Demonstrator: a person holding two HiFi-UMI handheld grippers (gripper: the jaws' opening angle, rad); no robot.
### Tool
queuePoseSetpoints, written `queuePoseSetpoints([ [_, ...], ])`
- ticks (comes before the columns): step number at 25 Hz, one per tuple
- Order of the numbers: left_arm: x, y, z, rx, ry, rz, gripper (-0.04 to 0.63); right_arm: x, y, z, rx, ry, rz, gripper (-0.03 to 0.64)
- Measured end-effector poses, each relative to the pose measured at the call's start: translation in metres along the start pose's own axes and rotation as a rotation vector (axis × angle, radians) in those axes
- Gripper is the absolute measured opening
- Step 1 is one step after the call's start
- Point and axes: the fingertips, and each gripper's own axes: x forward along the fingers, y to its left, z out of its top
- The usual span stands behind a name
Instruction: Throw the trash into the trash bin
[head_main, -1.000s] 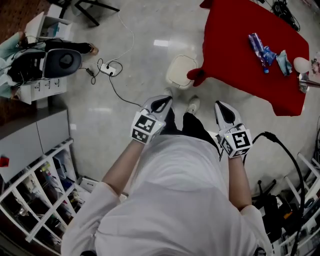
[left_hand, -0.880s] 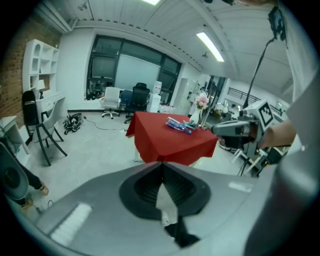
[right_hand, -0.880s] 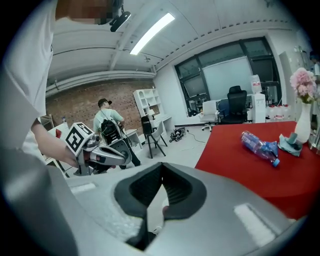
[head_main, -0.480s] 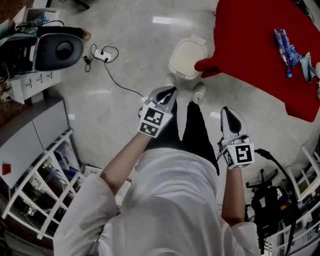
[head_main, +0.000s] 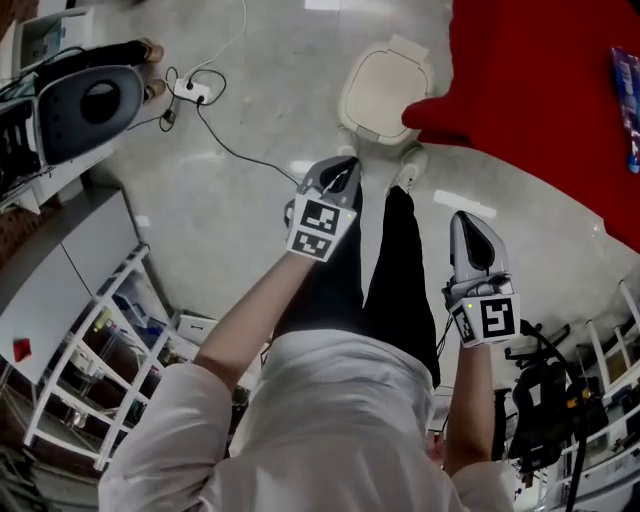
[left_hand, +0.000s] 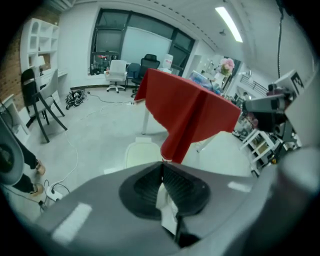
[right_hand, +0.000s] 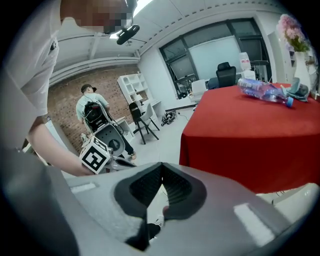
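Observation:
The cream trash bin (head_main: 385, 90) stands on the floor with its lid down, beside the red-clothed table (head_main: 540, 90); the left gripper view shows the trash bin (left_hand: 141, 152) straight ahead. My left gripper (head_main: 344, 166) hangs over the person's legs just short of the bin. It is shut on a white scrap of trash (left_hand: 165, 202) pinched between its pads. My right gripper (head_main: 463, 220) is lower and to the right, shut with nothing in it. A plastic bottle (right_hand: 262, 90) and other trash lie on the red-clothed table (right_hand: 255, 145).
A power strip with its cable (head_main: 190, 88) lies on the floor at upper left, next to a grey machine (head_main: 85, 105). A white rack (head_main: 90, 360) is at left and black gear (head_main: 545, 400) at right. Office chairs (left_hand: 117, 75) stand far back, and a person (right_hand: 92, 112) stands by the shelves.
Both grippers have sunk lower beside the person's legs, and both stayed shut. The bin now sits higher and larger in the head view, and most of the table top has slid out at right.

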Motion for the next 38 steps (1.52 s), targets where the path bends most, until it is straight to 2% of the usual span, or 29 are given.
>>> queuePoseSetpoints([
  [9,0.097,0.016,-0.080,-0.024,0.121,0.000,0.003,0.044,-0.011,-0.063,0.046,0.031,0.016,0.002],
  [13,0.138,0.028,-0.114,-0.064,0.170,0.017,0.003,0.065,-0.024,-0.090,0.064,0.039,0.014,0.002],
  [18,0.181,0.033,-0.154,-0.077,0.261,0.049,0.003,0.074,-0.041,-0.112,0.096,0.037,-0.001,0.002],
  [26,0.219,0.045,-0.187,-0.072,0.375,0.073,0.005,0.073,-0.052,-0.131,0.124,0.037,-0.031,0.002],
  [30,0.221,0.042,-0.190,-0.095,0.375,0.063,0.006,0.065,-0.058,-0.137,0.137,0.037,-0.051,0.002],
  [38,0.215,0.048,-0.185,-0.064,0.356,0.066,0.005,0.067,-0.055,-0.131,0.128,0.024,-0.058,0.002],
])
